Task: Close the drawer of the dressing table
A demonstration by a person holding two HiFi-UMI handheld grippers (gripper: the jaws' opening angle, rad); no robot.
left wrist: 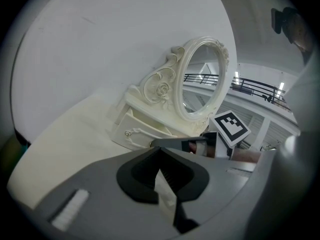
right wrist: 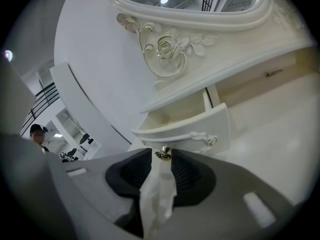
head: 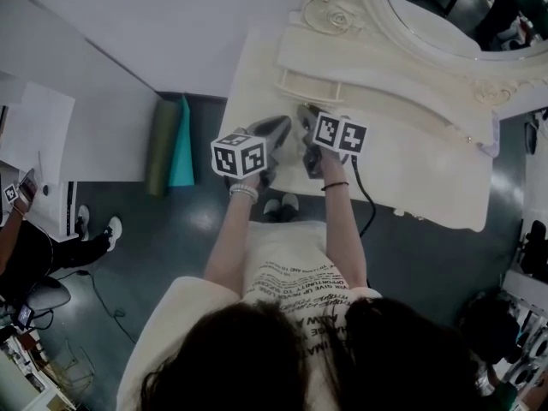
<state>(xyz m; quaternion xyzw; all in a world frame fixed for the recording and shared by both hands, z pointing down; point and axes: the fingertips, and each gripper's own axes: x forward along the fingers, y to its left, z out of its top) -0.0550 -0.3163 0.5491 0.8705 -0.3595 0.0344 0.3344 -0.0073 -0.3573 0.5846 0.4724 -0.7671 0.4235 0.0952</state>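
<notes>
Between the tips of the right gripper (right wrist: 161, 155) sits the little metal knob (right wrist: 163, 154) of the drawer (right wrist: 186, 133). The jaws are spread wide, so they're released around it and not pinching it as far as I can see. Just past the tips, the drawer stands pulled out of the dressing table (right wrist: 280, 134). Its curved front faces the jaws and you can see into it above and behind the knob. Further ahead and up from the jaws is the rose carving (right wrist: 167, 46) under the oval mirror (right wrist: 200, 4). Off to the right of the jaws there's a second drawer (right wrist: 265, 76) sitting flush, closed.

Over on the left gripper (left wrist: 160, 151) the jaws are clenched, tips together, nothing between them. Ahead of those jaws and a bit to the left is the same open drawer seen from its side, with bare tabletop between it and the tips. Just beyond the tips, slightly right, one grey jaw of the right gripper pokes in, with its marker cube (left wrist: 231, 128) behind it.

Looking down from the head view, both grippers are side by side and close together over the front of the table. Both are aimed at the open drawer just ahead of their tips.
</notes>
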